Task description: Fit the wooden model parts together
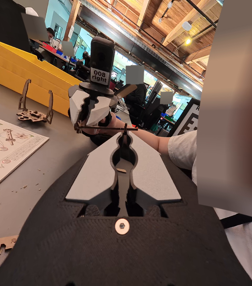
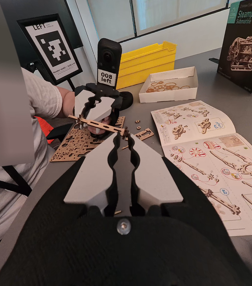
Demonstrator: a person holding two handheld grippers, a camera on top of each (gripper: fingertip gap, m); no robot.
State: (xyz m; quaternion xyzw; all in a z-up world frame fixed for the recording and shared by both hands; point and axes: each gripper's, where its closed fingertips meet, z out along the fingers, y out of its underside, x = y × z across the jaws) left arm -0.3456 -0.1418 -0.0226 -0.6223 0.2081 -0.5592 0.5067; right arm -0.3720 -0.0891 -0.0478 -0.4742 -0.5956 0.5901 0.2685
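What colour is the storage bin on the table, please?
Bright yellow bin; the right wrist view shows it best.

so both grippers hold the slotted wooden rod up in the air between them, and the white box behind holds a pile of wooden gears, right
Not quite. The white box holds rubber bands, not wooden gears, as the right wrist view shows. The rest stands: the left gripper and right gripper hold the slotted wooden rod above the table between them.

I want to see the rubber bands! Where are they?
The rubber bands lie in the white box at the back of the right wrist view, beside the yellow bin.
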